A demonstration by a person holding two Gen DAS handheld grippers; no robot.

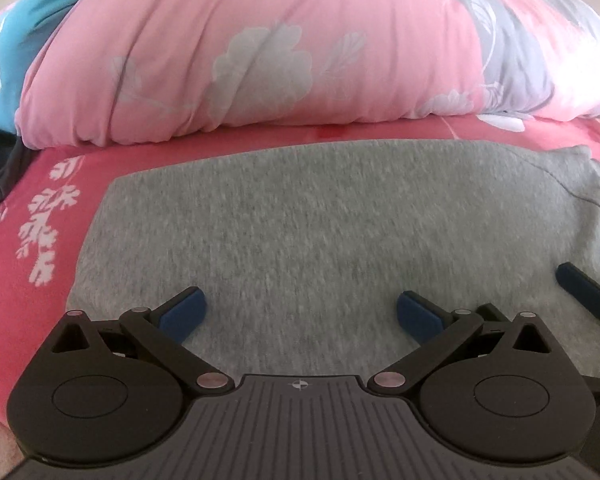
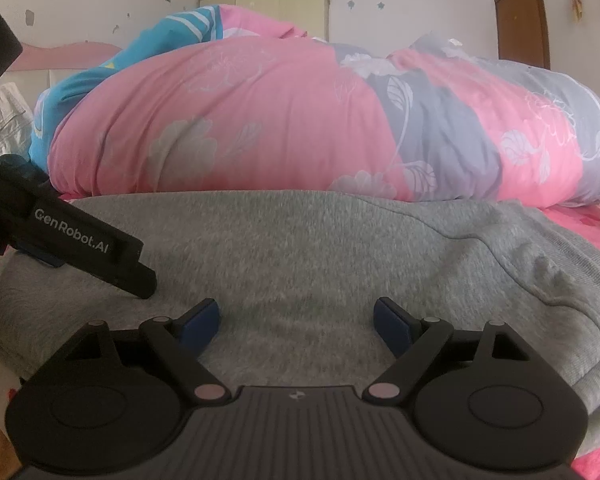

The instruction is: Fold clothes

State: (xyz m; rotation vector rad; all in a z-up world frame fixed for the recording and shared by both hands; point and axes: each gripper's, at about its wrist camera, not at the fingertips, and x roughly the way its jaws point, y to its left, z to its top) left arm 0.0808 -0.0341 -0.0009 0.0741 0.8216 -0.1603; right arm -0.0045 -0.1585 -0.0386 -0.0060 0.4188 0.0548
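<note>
Heather-grey knit garment (image 1: 300,220) folded flat on pink floral bedsheet (image 1: 28,248), left gripper (image 1: 302,312) and right gripper (image 2: 296,320) spread wide above it, gripping nothing

Only one text can be read. In the right wrist view, white letters spelling "GenRobot.AI" run along the side of the black plastic body of the left gripper (image 2: 100,272), which reaches in from the left edge over the grey knit garment (image 2: 300,240). A small round cross-hair mark, without letters, sits at the front middle of each ribbed black camera housing (image 1: 300,385) in both wrist views. No numbers, labels or signs are legible on the bedding, walls or furniture.
</note>
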